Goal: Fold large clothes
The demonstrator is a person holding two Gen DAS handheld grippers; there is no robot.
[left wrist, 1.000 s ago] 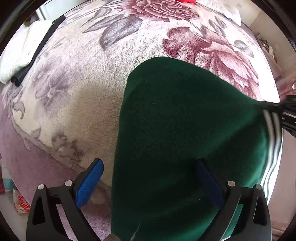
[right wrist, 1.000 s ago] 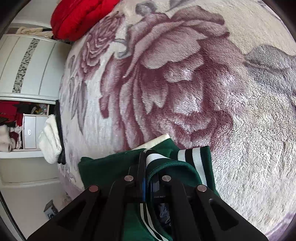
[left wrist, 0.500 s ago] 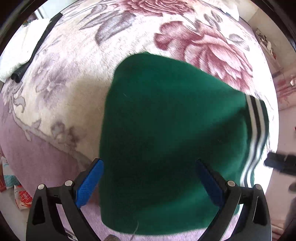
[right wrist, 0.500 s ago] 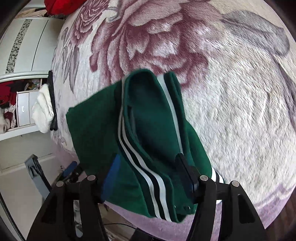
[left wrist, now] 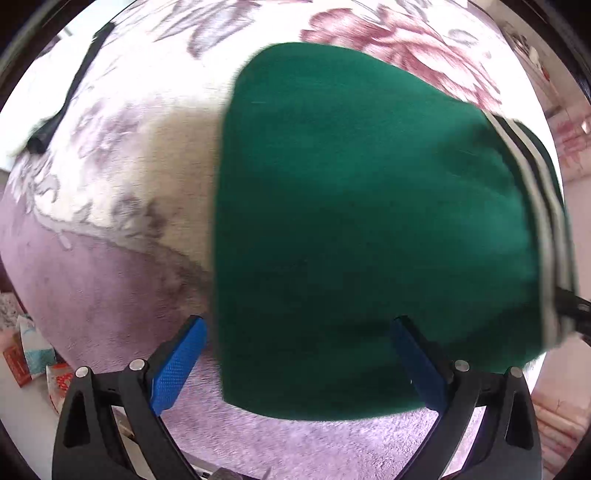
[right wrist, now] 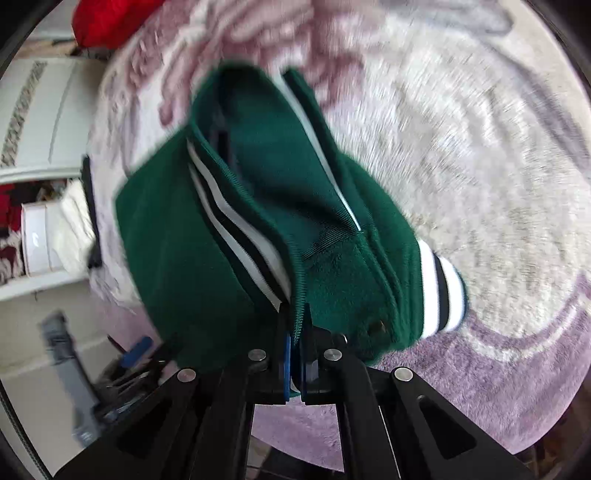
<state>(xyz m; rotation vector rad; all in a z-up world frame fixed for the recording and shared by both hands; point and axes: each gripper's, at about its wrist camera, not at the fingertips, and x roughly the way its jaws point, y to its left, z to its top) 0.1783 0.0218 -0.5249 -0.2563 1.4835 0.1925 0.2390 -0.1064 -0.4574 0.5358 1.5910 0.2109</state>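
Jacket (right wrist: 332, 280) is already down to a compact green bundle, so most of the folding looks done. Right gripper (right wrist: 295, 363) has its fingers (right wrist: 286, 363) clenched on the ribbed striped hem. Left gripper (left wrist: 295, 365) hangs over the bundle's near edge, fingers (left wrist: 177, 365) spread wide, holding nothing. Bundle lies on the bed (left wrist: 110, 177), on the floral blanket near its edge. Left, I'd judge: a last tuck or squaring-up, then let go. Red pile (right wrist: 107, 18) sits at the far end.

The left wrist view looks straight down, close over the green jacket (left wrist: 369, 229) on the floral blanket (left wrist: 122, 177); the right wrist view slants down close onto both.
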